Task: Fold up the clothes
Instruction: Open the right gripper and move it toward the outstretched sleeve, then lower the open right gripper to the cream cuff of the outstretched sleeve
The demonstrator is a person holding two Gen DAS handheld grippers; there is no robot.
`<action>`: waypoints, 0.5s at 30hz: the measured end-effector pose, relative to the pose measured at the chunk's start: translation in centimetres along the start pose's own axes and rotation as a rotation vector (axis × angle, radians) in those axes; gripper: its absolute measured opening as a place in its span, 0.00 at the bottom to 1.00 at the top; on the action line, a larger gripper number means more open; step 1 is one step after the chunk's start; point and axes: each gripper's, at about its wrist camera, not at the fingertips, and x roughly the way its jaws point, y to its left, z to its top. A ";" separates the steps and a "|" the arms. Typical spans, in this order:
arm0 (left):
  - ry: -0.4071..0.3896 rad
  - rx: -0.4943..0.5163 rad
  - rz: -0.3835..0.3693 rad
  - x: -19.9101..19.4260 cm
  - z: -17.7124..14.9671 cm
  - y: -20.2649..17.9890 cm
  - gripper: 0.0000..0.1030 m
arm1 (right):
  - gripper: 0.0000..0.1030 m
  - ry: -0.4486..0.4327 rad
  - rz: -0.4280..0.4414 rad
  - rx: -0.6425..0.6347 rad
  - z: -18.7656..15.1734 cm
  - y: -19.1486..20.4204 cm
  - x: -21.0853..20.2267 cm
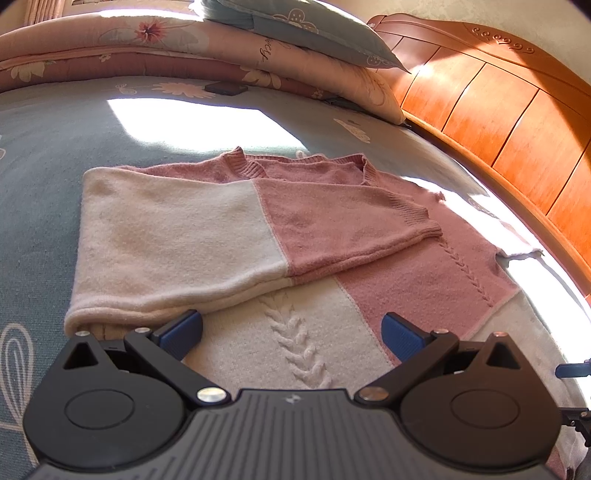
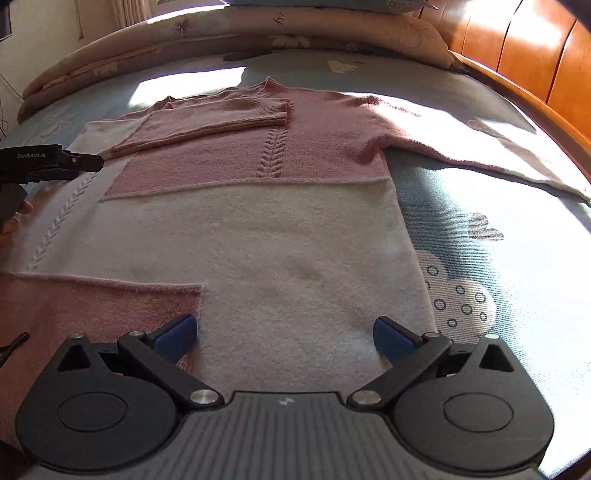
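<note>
One sweater (image 2: pixel 280 236), two tools (image 1: pixel 291 332) (image 2: pixel 284 332), two pillows (image 1: pixel 303 26)

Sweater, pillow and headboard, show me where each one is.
sweater (image 2: pixel 295 258): right wrist view, white lower body panel.
pillow (image 1: pixel 314 29): left wrist view, blue floral face.
headboard (image 1: pixel 498 122): left wrist view, orange wood panel.
</note>
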 end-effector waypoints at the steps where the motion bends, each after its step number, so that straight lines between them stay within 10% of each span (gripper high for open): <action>1: 0.000 0.001 0.001 0.0 0.0 0.0 0.99 | 1.00 -0.014 -0.008 0.028 0.2 -0.8 -0.6; 15: -0.008 -0.013 -0.001 -0.1 0.0 0.1 0.99 | 1.00 -0.190 -0.376 0.011 3.5 -10.8 -14.8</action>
